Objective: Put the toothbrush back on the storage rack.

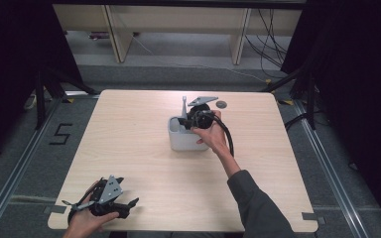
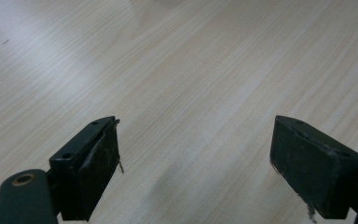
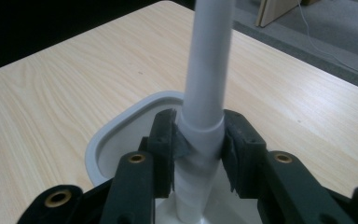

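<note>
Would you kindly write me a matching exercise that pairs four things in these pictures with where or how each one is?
Things:
1. left tool
2. right tool
3. white rod
4. small dark disc

States:
A. stands upright in the pale container
B. jaws wide apart above bare table, near its front left corner
C. lies flat on the table beyond the container
D. jaws closed around the rod's lower part

Pairs: 1-B, 2-D, 3-A, 4-C
</note>
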Tool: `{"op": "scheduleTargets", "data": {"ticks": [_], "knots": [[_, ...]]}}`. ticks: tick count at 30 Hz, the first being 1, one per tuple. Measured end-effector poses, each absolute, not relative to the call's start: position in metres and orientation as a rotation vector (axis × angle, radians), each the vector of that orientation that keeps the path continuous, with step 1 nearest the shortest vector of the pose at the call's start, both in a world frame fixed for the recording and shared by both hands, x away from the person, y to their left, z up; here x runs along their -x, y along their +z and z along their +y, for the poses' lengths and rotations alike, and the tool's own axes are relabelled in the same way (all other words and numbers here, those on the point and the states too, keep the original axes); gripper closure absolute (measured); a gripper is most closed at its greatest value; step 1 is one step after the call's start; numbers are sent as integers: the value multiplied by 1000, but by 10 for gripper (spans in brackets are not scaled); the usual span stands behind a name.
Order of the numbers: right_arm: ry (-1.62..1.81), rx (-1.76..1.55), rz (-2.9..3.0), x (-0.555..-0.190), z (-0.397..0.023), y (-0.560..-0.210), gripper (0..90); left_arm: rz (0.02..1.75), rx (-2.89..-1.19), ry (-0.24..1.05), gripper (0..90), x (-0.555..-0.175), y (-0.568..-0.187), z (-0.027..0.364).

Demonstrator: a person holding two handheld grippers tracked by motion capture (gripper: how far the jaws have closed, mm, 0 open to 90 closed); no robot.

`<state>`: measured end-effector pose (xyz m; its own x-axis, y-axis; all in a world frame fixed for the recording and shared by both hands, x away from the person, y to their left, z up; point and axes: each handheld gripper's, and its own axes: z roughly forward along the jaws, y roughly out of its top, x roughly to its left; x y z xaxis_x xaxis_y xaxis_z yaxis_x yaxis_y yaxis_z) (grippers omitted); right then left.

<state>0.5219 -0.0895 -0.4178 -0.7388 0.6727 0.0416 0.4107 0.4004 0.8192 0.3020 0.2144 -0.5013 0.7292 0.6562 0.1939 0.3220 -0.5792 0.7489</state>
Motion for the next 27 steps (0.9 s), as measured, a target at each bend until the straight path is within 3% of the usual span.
{"op": "scheduleTargets", "data": {"ticks": [9, 20, 27], "knots": [[1280, -972, 2358, -519, -90, -413, 629, 717, -2224, 611, 151, -303, -501, 215], [1339, -970, 2300, -516, -94, -413, 380, 710, -2230, 612, 151, -304, -500, 216], [1354, -983, 2276, -508, -102, -403, 348, 716, -2238, 620, 151, -304, -500, 216]]}}
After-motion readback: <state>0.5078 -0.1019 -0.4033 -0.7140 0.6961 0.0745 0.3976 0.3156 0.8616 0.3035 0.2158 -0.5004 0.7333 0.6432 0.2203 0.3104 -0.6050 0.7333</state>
